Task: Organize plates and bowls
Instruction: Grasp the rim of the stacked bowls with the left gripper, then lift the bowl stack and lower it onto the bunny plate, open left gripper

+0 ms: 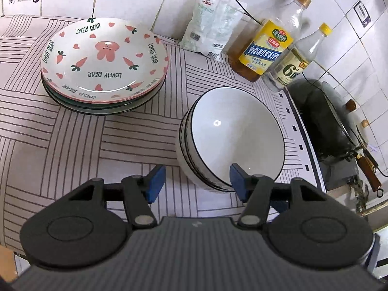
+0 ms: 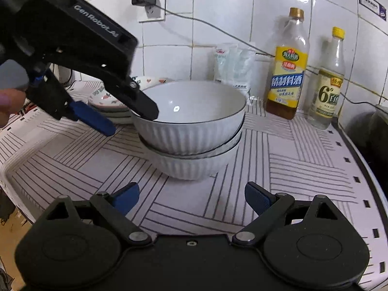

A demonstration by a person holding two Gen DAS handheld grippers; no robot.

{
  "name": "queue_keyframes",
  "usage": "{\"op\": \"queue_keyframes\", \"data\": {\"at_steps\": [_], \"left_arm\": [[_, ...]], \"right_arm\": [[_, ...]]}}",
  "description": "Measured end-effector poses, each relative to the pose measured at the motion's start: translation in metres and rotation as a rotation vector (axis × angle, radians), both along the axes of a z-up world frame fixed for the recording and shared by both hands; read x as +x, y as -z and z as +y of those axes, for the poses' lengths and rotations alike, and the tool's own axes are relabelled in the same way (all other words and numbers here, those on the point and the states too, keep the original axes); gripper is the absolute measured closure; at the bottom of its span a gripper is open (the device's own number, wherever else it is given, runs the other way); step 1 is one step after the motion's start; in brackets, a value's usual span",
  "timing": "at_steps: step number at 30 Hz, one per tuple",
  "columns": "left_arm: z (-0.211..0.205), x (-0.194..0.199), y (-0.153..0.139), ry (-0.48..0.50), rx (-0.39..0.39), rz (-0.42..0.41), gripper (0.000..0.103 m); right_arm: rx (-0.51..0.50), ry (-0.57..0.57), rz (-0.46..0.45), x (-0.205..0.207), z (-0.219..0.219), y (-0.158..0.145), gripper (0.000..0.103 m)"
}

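Note:
A stack of white ribbed bowls with dark rims (image 1: 232,135) stands on the striped counter; it also shows in the right wrist view (image 2: 191,131). A stack of plates topped by a "Lovely Bear" carrot plate (image 1: 104,58) sits to its left, partly hidden in the right wrist view (image 2: 104,97). My left gripper (image 1: 196,181) is open, its jaws astride the near rim of the top bowl, one finger inside and one outside. In the right wrist view the left gripper (image 2: 126,118) reaches in from the left. My right gripper (image 2: 191,196) is open and empty, in front of the bowls.
Two bottles (image 1: 269,46) (image 2: 288,72) and a white packet (image 1: 208,26) stand against the tiled wall. A dark wok (image 1: 325,118) sits on the stove to the right. The counter edge (image 2: 363,169) runs along the right.

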State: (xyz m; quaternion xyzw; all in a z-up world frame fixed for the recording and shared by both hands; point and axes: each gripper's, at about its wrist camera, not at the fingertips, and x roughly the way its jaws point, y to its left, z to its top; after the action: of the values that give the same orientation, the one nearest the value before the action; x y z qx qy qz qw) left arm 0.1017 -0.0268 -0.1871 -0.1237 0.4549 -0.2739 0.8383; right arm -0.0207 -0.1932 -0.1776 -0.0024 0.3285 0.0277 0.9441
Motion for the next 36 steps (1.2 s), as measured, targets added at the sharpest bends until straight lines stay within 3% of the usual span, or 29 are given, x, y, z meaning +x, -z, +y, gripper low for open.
{"op": "queue_keyframes", "data": {"at_steps": [11, 17, 21, 26, 34, 36], "left_arm": [[0.012, 0.023, 0.009, 0.017, -0.198, 0.0, 0.041], [0.004, 0.038, 0.025, 0.053, -0.151, 0.021, 0.044], [0.0, 0.046, 0.034, 0.086, -0.147, 0.056, 0.052], [0.0, 0.062, 0.043, 0.064, -0.186, 0.185, 0.053], [-0.008, 0.065, 0.051, 0.045, -0.152, 0.169, 0.061], [-0.012, 0.061, 0.047, 0.071, -0.122, 0.13, 0.061]], "right_arm": [[-0.007, -0.032, -0.002, 0.029, -0.002, 0.017, 0.007], [0.034, -0.086, 0.011, 0.056, -0.007, 0.023, 0.007], [0.052, -0.11, 0.014, 0.068, -0.011, 0.026, 0.007], [0.081, -0.132, 0.031, 0.075, -0.013, 0.029, 0.006], [0.092, -0.152, 0.056, 0.082, -0.016, 0.027, 0.005], [0.097, -0.156, 0.054, 0.082, -0.017, 0.027, 0.005]]}}
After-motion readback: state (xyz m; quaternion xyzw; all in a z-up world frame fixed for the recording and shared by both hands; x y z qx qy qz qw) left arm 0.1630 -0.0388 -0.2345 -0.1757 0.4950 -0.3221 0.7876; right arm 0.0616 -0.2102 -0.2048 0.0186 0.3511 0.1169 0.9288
